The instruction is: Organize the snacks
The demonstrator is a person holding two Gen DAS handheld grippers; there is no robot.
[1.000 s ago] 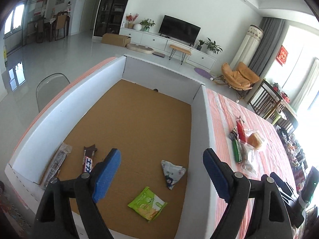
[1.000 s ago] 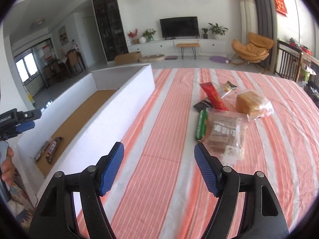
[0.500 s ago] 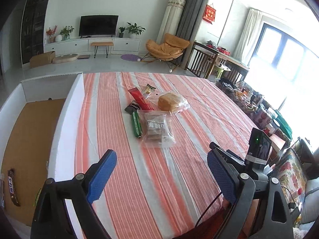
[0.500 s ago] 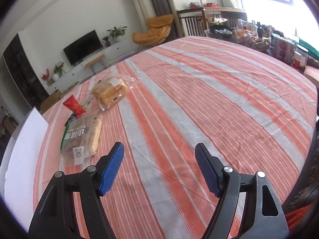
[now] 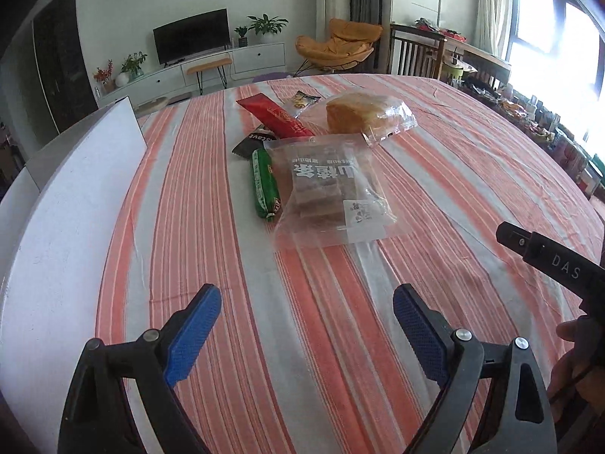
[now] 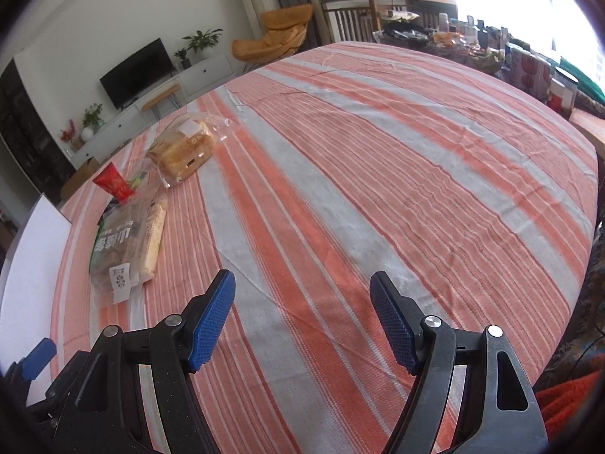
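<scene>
1. Jaws of both the left gripper [image 5: 307, 304] and the right gripper [image 6: 302, 291] are standing released, gripping nothing, over the striped tablecloth [image 6: 378, 174].
2. Ahead of the left jaws, the clear biscuit bag [image 5: 329, 189] is lying.
3. Beyond it, the bread bag [image 5: 363, 113] is resting.
4. Left of the biscuits, the green packet [image 5: 264, 183] is lying.

Flat snack packets [image 5: 332, 185] clustered on tablecloth [image 5: 435, 196]

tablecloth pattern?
Orange-pink and grey stripes with thin white lines on the tablecloth; clearest in the right wrist view.
</scene>
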